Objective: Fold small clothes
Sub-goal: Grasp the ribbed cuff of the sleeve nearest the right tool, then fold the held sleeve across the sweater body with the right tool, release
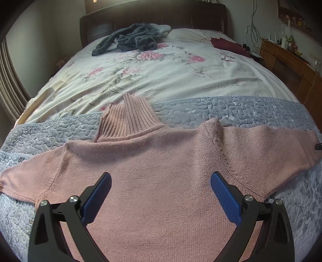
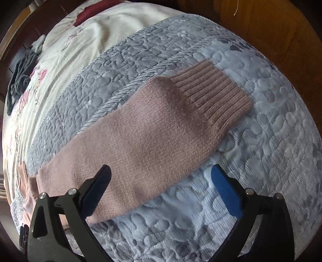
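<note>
The pink knitted turtleneck sweater (image 1: 157,161) lies flat on the grey-blue quilted bedspread (image 1: 231,112) at the near end of the bed, its ribbed collar (image 1: 128,116) pointing toward the headboard and both sleeves stretched out to the sides. The right sleeve (image 2: 153,137) runs across the quilt and ends in a ribbed cuff (image 2: 213,94), which rests flat near the corner of the bed. The knit looks soft, light and a little stretchy, so I think it will sag and drape when lifted, and a pinch of one layer could pull the fabric out of shape; the ribbed cuff and the shoulder seam seem firmer and better places to take hold. The left gripper (image 1: 161,193) hangs over the chest of the sweater with its blue-padded fingers (image 1: 96,199) spread wide and nothing between them. The right gripper (image 2: 161,191) is above the middle of the right sleeve, its fingers also wide apart and empty, one finger over the sleeve and the other over the bare quilt. Beyond the quilt lies a cream blanket with pink flowers (image 1: 161,66), and on it a crumpled dark grey fleece garment (image 1: 130,39) near the dark wooden headboard (image 1: 153,18) and a dark red cloth (image 1: 227,45) at the right edge
</note>
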`<state>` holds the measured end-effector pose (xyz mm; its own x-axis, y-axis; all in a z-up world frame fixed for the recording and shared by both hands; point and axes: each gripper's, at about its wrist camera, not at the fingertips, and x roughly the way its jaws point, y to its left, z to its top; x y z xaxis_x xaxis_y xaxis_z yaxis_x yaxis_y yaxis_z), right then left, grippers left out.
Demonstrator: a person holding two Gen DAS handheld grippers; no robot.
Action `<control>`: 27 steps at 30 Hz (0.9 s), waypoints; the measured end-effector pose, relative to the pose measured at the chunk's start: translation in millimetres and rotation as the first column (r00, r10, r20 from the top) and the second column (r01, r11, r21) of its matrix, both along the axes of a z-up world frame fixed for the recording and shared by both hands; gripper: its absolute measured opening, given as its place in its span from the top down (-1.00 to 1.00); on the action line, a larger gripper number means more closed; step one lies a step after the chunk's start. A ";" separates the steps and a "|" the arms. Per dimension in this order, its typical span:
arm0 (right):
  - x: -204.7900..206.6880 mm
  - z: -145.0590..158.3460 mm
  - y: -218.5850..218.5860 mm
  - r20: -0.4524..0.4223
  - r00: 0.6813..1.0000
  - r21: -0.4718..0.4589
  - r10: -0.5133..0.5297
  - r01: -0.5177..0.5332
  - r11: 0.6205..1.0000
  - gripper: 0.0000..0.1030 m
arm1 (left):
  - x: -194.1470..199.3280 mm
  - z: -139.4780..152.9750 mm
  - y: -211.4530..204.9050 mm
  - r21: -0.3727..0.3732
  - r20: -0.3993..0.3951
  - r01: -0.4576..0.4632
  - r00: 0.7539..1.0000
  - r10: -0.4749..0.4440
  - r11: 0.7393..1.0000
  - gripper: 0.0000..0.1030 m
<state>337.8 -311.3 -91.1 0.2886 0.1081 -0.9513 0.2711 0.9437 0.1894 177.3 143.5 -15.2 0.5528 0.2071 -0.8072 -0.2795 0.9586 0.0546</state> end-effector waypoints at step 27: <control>-39.4 70.4 113.9 0.268 0.932 0.245 0.244 -0.311 0.918 0.81 | -21.3 -8.0 81.8 -0.080 -0.069 -0.129 0.990 0.123 0.988 -0.92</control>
